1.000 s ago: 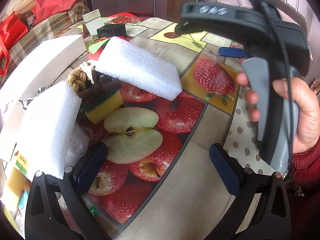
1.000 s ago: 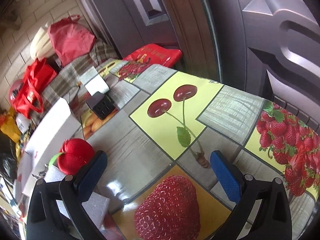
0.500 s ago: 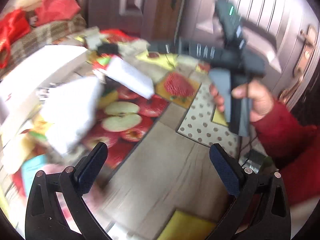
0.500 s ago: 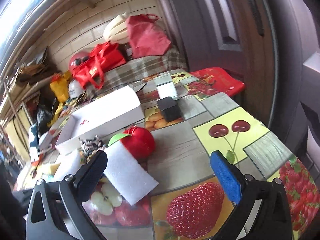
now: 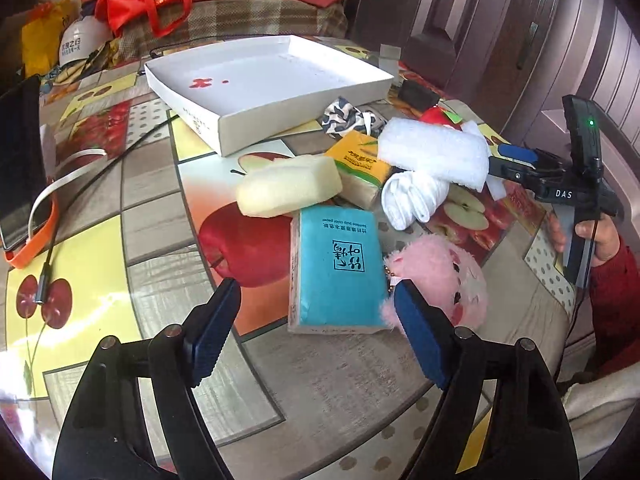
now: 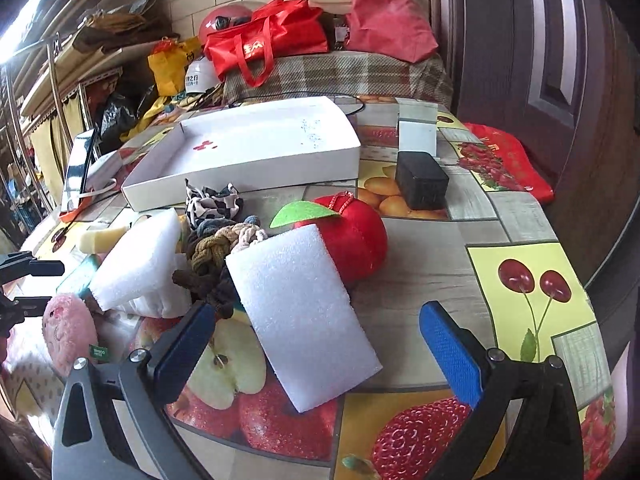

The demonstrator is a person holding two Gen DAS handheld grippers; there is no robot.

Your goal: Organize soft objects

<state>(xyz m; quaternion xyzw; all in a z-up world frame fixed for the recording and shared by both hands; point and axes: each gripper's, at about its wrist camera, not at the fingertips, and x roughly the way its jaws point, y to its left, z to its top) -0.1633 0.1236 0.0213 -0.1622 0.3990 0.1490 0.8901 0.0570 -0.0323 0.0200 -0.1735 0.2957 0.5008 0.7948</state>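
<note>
Fruit pictures are covering the counter, and red bags are sitting on a checked cloth behind it. A white box is lying open at the back of the counter. The soft things are lying in a heap in front of the box. A teal tissue pack is lying flat near the left gripper, and a pink fluffy toy is touching the pack's right side. A pale yellow sponge and a yellow tissue pack are sitting just behind the teal one. A rolled white cloth is lying under a white foam block.

The left gripper's jaws are standing wide apart and holding nothing. The right gripper is also holding its jaws wide apart with nothing in them. A second white foam block is lying between its fingers, leaning on a red stuffed apple. A braided rope knot is sitting beside that block.
</note>
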